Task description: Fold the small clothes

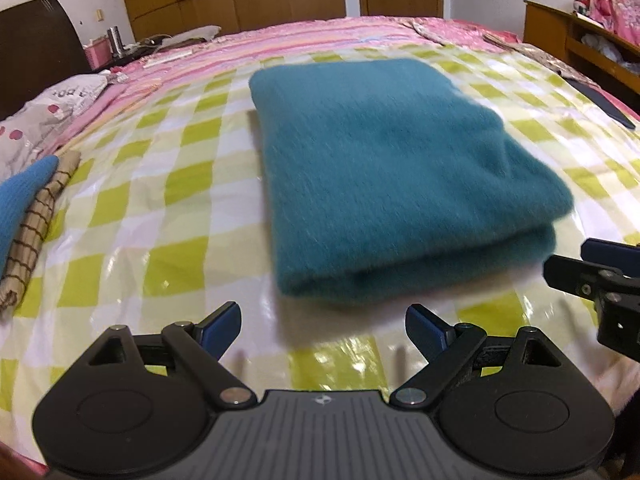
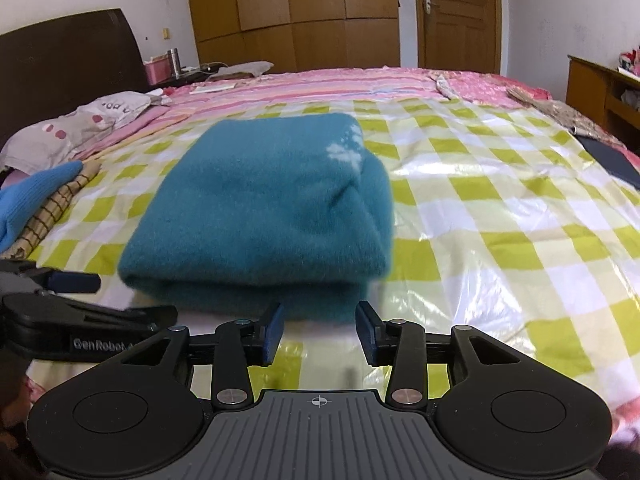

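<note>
a bedroom with wooden wardrobes [image 2: 292,12] and a closed wooden door [image 2: 460,12] behind a wide bed, its near half covered by a glossy green-and-white checked sheet [image 2: 500,208] and its far half by a pink striped quilt [image 2: 320,80]. a teal fuzzy garment [image 1: 380,184], folded into a thick rectangle with a pale pattern showing at one far corner in the right wrist view, lies flat on the checked sheet just ahead of both tools. the left gripper [image 1: 323,330] sits low over the sheet with its blue-padded fingers spread wide and nothing between them, short of the garment's near fold. the right gripper [image 2: 320,330] has its fingers parted more narrowly, also empty, the tips close to the garment's near edge; whether they touch it cannot be told. each tool shows at the edge of the other's view, flanking the garment. off to the left lie a bright blue knit piece [image 2: 36,196] on a brown checked cloth [image 2: 56,208], both cut off by the frame, and beyond them a printed pillow [image 2: 80,124] below a dark headboard [image 2: 60,56]. a dark flat object [image 2: 608,160] rests at the sheet's right edge, its identity unclear. a wooden cabinet [image 1: 580,44] on the right holds pink fabric. the garment is motion-blurred in the left wrist view.
</note>
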Action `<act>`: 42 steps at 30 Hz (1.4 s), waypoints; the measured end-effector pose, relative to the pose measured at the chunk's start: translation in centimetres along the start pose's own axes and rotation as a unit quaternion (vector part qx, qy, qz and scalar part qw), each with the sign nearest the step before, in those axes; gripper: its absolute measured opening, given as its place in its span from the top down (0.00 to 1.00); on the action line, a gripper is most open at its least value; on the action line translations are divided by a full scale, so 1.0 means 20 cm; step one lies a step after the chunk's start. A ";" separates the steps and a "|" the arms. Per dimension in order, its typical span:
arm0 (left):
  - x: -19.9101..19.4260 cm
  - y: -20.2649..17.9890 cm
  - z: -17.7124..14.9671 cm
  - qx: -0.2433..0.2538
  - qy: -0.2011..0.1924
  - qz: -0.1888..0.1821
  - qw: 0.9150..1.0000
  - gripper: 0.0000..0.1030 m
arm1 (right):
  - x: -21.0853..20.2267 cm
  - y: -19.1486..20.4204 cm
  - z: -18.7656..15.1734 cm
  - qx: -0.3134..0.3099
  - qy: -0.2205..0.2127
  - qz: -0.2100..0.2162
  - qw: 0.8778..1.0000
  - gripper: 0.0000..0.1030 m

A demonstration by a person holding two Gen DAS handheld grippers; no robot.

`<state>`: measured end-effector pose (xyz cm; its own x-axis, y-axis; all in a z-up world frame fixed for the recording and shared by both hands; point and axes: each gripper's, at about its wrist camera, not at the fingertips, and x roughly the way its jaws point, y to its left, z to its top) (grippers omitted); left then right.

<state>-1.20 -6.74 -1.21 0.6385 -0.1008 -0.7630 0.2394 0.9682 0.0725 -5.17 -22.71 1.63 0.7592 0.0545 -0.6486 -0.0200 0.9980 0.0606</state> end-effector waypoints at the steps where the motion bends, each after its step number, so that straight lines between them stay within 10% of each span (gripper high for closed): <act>1: 0.00 -0.01 -0.01 0.002 0.002 -0.002 1.000 0.08 | 0.00 0.00 -0.01 0.004 0.001 -0.002 1.000 0.59; 42: -0.03 -0.06 -0.09 0.002 0.010 -0.020 1.000 0.08 | -0.02 0.05 -0.15 0.022 0.021 -0.026 0.999 0.47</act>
<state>-3.11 -7.48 -1.94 0.6136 -0.1347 -0.7781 0.2668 0.9628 0.0437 -7.48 -21.56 -0.35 0.7301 0.0049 -0.6834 0.0480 0.9971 0.0585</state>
